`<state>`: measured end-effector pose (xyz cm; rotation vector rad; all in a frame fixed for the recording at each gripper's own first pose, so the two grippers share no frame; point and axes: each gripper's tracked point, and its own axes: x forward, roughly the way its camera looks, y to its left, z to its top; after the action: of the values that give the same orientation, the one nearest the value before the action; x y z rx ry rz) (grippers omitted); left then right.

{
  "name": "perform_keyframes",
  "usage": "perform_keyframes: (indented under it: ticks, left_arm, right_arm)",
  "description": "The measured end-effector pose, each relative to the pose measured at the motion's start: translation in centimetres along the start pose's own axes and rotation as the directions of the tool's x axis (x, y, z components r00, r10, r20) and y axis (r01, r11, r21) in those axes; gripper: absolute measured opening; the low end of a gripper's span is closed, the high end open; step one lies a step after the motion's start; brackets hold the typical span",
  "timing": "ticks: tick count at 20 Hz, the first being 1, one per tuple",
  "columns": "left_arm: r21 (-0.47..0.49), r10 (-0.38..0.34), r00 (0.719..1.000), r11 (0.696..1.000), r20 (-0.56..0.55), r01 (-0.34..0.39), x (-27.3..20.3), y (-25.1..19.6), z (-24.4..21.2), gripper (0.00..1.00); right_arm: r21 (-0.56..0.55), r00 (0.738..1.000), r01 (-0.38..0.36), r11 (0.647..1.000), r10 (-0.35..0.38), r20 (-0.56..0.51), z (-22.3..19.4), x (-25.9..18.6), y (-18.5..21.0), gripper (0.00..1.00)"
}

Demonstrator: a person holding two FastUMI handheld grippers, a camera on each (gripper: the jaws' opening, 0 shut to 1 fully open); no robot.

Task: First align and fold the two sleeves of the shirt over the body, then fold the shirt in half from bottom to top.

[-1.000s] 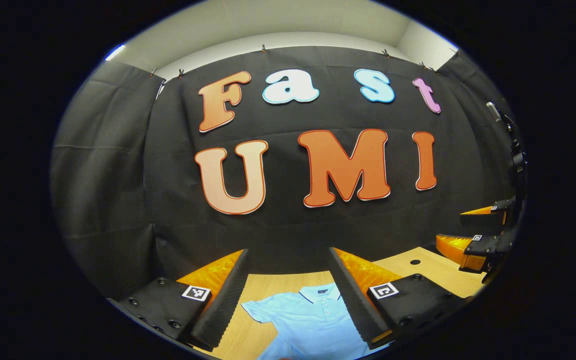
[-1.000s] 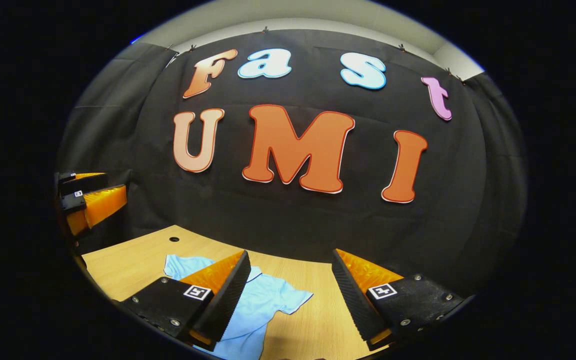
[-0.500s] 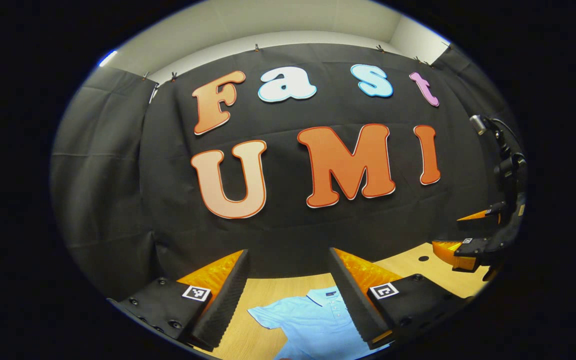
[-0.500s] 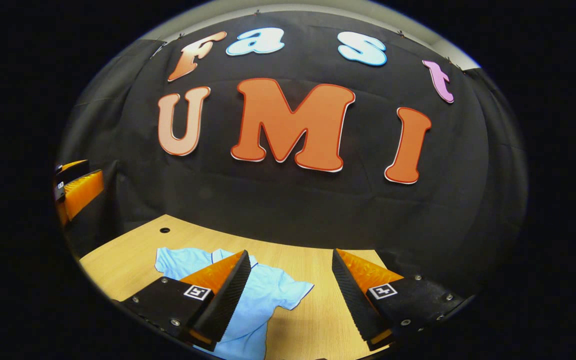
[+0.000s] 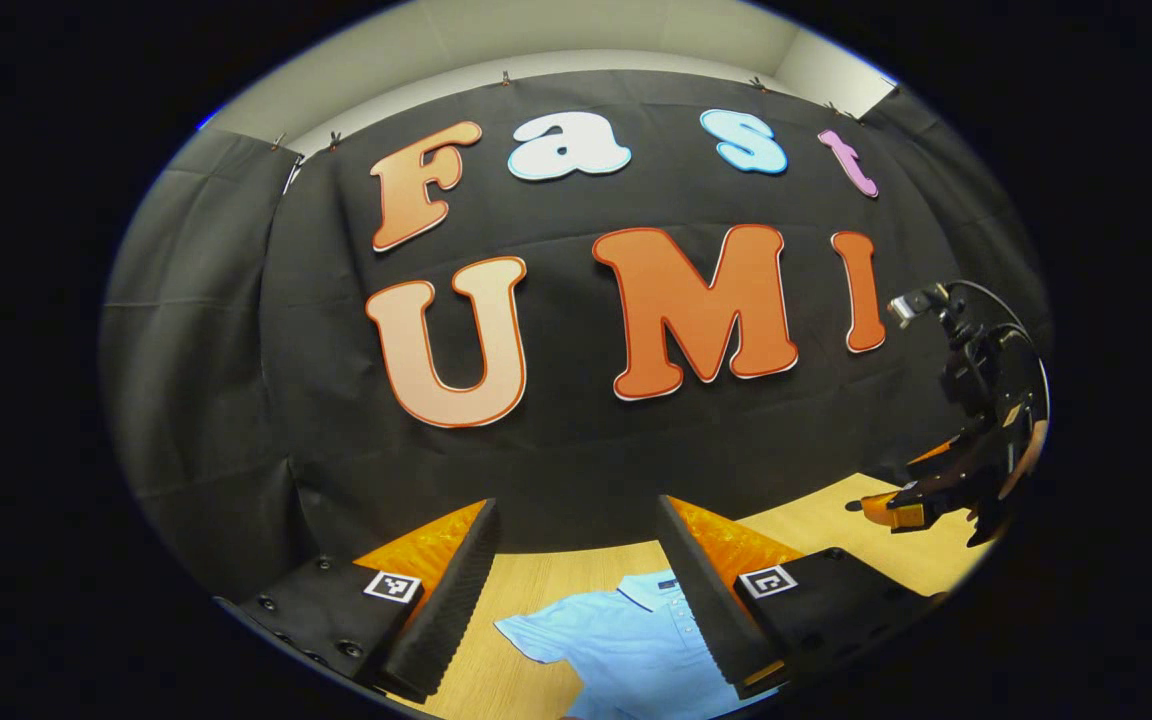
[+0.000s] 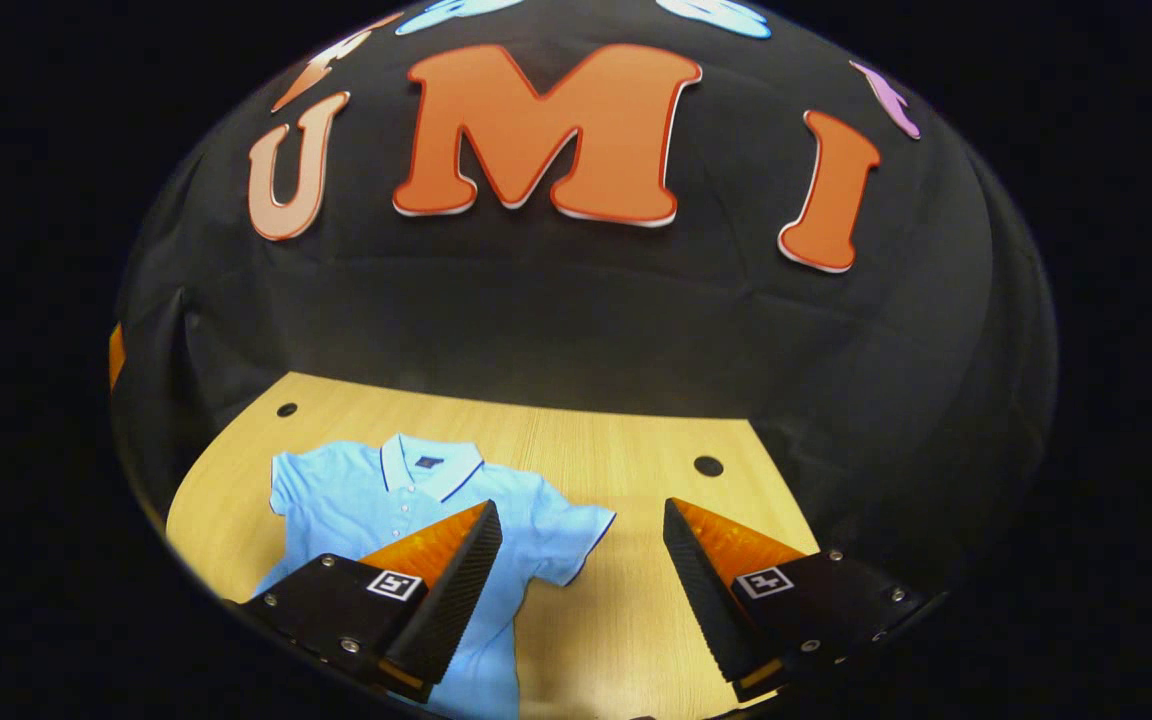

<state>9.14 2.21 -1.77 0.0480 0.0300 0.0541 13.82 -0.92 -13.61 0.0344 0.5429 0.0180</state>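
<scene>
a: where's the light blue collared polo shirt (image 6: 376, 495)?
b: flat on the pale wooden table (image 6: 636, 450), sleeves spread.
a: left gripper (image 5: 574, 585)?
b: fingers apart, above the collar.
a: right gripper (image 6: 581, 585)?
b: apart too, over the sleeve beside it.

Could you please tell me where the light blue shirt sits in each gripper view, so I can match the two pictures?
Left gripper view: the shirt lies at the bottom centre, between that claw's two fingers, collar toward the wall.
Right gripper view: the shirt lies lower left on the table, partly behind the left-hand finger.
Shared landmark: the shirt's collar.
</scene>
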Motion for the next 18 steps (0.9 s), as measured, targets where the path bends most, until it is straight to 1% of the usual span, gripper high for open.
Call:
perform_keyframes:
  ticks: [2, 4, 6, 7, 8, 13, 15, 18]
  left_arm:
    - [-0.008, 0.018, 0.999, 1.000, -0.027, -0.019, 0.4, 0.6, -1.0, 1.00]
    - [-0.011, 0.036, 0.998, 0.999, -0.052, -0.036, 0.8, 1.2, -1.9, 1.00]
    - [-0.012, 0.047, 0.996, 0.999, -0.074, -0.048, 1.2, 1.4, -2.7, 1.00]
    - [-0.012, 0.050, 0.995, 0.999, -0.084, -0.052, 1.4, 1.5, -3.0, 0.97]
    - [-0.012, 0.054, 0.994, 0.998, -0.093, -0.056, 1.6, 1.5, -3.1, 1.00]
    - [-0.018, 0.071, 0.987, 0.997, -0.141, -0.075, 2.3, 1.9, -4.8, 1.00]
    - [-0.021, 0.075, 0.984, 0.997, -0.160, -0.079, 2.0, 1.9, -5.1, 1.00]
    - [-0.028, 0.075, 0.981, 0.996, -0.181, -0.081, 2.4, 2.0, -6.1, 1.00]
  right_arm:
    - [-0.008, 0.997, 0.008, 1.000, -0.008, -0.077, -1.5, 1.5, -0.4, 0.98]
    - [-0.006, 0.987, 0.012, 1.000, -0.013, -0.163, -3.2, 3.4, -0.7, 0.98]
    - [0.010, 0.965, -0.004, 1.000, 0.007, -0.263, -5.4, 5.2, -0.2, 0.98]
    - [0.017, 0.952, -0.022, 1.000, 0.027, -0.305, -6.5, 6.1, 0.2, 0.97]
    - [0.025, 0.941, -0.029, 0.999, 0.036, -0.336, -7.2, 6.9, 0.4, 0.96]
    - [0.051, 0.904, -0.005, 0.999, 0.026, -0.428, -9.6, 10.9, 0.0, 0.91]
    - [0.069, 0.881, 0.012, 0.998, 0.022, -0.473, -10.7, 12.1, -0.3, 0.89]
    - [0.121, 0.848, 0.028, 0.992, 0.041, -0.528, -12.3, 13.7, 0.0, 0.86]
